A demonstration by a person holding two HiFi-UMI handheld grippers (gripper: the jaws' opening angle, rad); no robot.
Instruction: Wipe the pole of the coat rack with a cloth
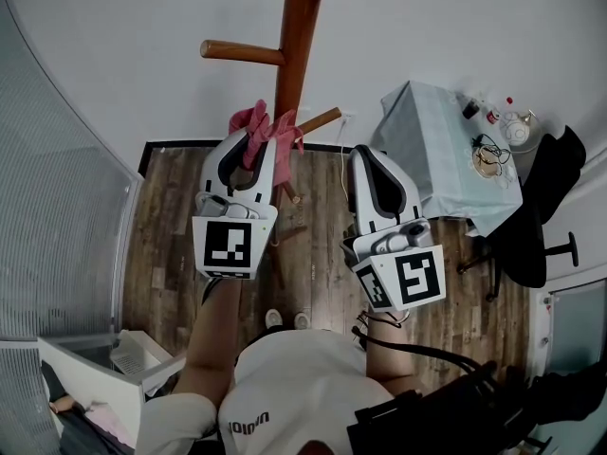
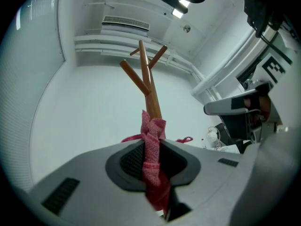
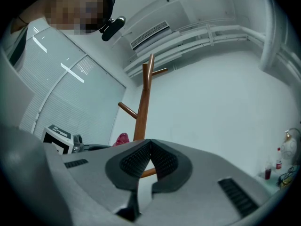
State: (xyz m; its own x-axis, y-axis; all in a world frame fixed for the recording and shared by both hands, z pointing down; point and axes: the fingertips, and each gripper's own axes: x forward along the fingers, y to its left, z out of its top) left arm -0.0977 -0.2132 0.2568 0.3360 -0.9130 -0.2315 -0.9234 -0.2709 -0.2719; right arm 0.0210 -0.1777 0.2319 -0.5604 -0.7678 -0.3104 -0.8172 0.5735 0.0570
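At centre frame, the left gripper [image 1: 254,152] clamps the pink cloth [image 1: 250,121] at the pole [image 1: 296,45]. Soft and limp, the cloth likely needs a bunched grip. The right gripper [image 1: 368,159] is closed, empty.

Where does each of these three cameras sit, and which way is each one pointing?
Head view: on the person's head, facing down onto the left gripper, right gripper and forearms.
Left gripper view: rides the left gripper, looking up along jaws shut on the pink cloth.
Right gripper view: rides the right gripper, looking up past shut, empty jaws.
Shared: all show the pole.
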